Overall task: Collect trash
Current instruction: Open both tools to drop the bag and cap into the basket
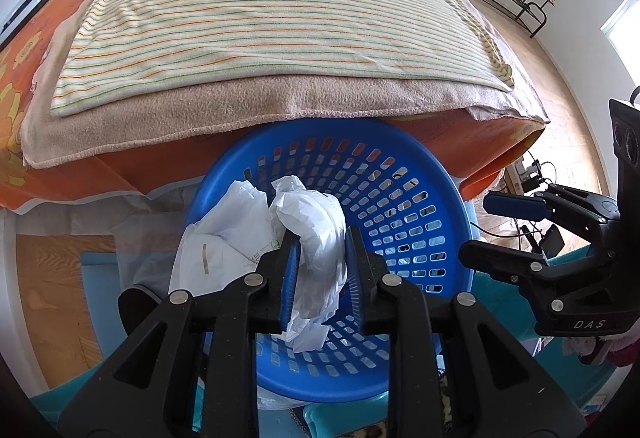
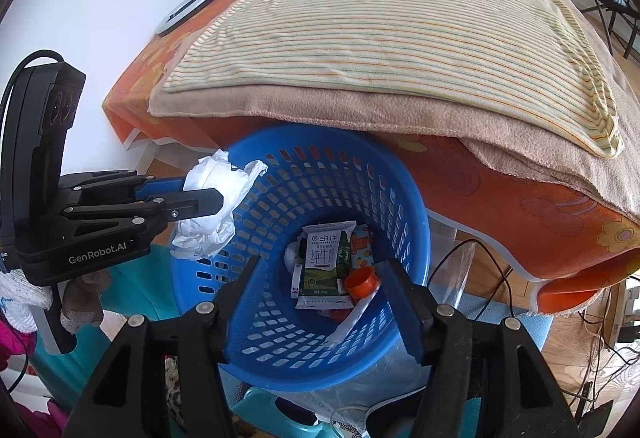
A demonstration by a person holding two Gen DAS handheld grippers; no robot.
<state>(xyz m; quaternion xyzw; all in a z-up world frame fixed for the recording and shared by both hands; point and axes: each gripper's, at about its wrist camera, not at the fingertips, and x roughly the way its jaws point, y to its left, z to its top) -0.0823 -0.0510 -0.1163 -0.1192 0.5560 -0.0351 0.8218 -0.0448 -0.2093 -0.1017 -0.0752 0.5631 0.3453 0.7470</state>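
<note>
A blue slotted plastic basket (image 2: 320,174) stands on the floor against the side of a bed, serving as the trash bin; both grippers point steeply down into it.

The left gripper (image 1: 320,270) has a crumpled white paper or plastic wad (image 1: 316,238) between its blue pads. Its jaws stand narrow around the wad, which sags below them over the basket's rim. Whether the pads press it or have just let go cannot be told for certain; it looks barely pinched. It is held there, by my reading, so that it falls inside when released.

The right gripper (image 2: 320,298) is open and empty, its jaws spread wide above the basket's mouth. Straight below it, at the basket's bottom, lie a green and white milk carton (image 2: 326,266), an orange cap (image 2: 361,285) and other scraps, already collected.

Beyond both grippers, the bed carries a striped cloth (image 2: 400,26) over a tan blanket (image 2: 280,110).
</note>
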